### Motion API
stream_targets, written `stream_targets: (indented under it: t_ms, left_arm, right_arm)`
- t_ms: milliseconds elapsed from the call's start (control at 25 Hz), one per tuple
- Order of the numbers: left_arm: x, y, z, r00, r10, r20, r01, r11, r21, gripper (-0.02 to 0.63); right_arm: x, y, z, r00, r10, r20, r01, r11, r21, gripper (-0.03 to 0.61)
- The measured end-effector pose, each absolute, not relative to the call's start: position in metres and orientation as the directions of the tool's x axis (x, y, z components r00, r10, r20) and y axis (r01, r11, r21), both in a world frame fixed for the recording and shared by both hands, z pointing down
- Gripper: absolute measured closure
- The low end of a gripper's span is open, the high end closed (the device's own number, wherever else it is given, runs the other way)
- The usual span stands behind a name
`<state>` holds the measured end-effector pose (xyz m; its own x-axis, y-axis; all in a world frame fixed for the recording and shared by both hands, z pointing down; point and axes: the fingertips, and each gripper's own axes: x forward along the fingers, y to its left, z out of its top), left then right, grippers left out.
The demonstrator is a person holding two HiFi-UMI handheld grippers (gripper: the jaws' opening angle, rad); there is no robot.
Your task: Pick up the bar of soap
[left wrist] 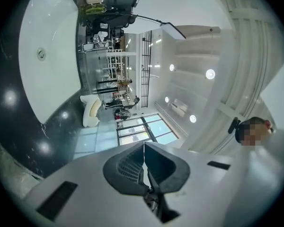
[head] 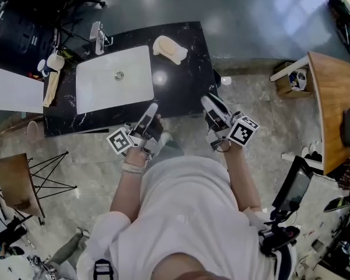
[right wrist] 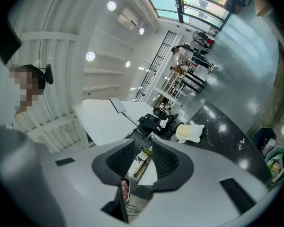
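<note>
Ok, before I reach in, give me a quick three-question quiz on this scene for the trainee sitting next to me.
1. True or false: the bar of soap is held in the tongs of the left gripper.
2. Pick one. Relative to the white sink in the black counter, the soap lies: A) inside it; B) to its right, toward the counter's far edge; C) in front of it, at the near edge.
3. Short answer: what fixture stands just beyond the sink's far left corner?

Key
1. False. The soap lies on the counter, and the left tongs are shut with nothing between them.
2. B
3. The faucet.
</note>
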<state>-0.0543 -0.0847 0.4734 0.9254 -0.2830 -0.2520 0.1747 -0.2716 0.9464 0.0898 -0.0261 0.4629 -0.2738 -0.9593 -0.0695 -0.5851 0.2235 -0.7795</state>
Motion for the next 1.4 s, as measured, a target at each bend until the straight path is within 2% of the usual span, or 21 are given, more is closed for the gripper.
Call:
stream_targets:
  t_ms: [320, 520, 680, 1080, 1400]
  left_arm:
    - [-0.085, -0.146, 0.480, 0.931, -0.281, -0.234, 0.163, -0.253, 0.954, 0.606]
    - [-0.093, -0.159, 0.483, 0.919, -0.320, -0.232, 0.161, -0.234, 0.959, 0.606]
    - [-0.105, -0.167, 0.483, 0.899, -0.380, -0.219, 0.135, -0.235, 0.963, 0.606]
    - [-0.136, -0.184, 0.482, 0.802, -0.563, -0.199, 0.068, -0.244, 0.967, 0.606]
    - [-0.148, -0.183, 0.478, 0.724, -0.664, -0.185, 0.011, -0.258, 0.966, 0.606]
  right_arm:
    - [0.050, -0.108, 0.461, -0.308, -0.951, -0.009, -0.646, 0.216, -0.732, 0.456]
    - [0.052, -0.137, 0.475, -0.325, -0.944, 0.063, -0.721, 0.204, -0.663, 0.456]
    - [0.053, -0.163, 0.479, -0.350, -0.930, 0.111, -0.755, 0.210, -0.621, 0.456]
    - [0.042, -0.250, 0.496, -0.449, -0.842, 0.301, -0.873, 0.340, -0.351, 0.456]
    - [0.069, -0.310, 0.520, -0.430, -0.789, 0.439, -0.902, 0.395, -0.174, 0.445]
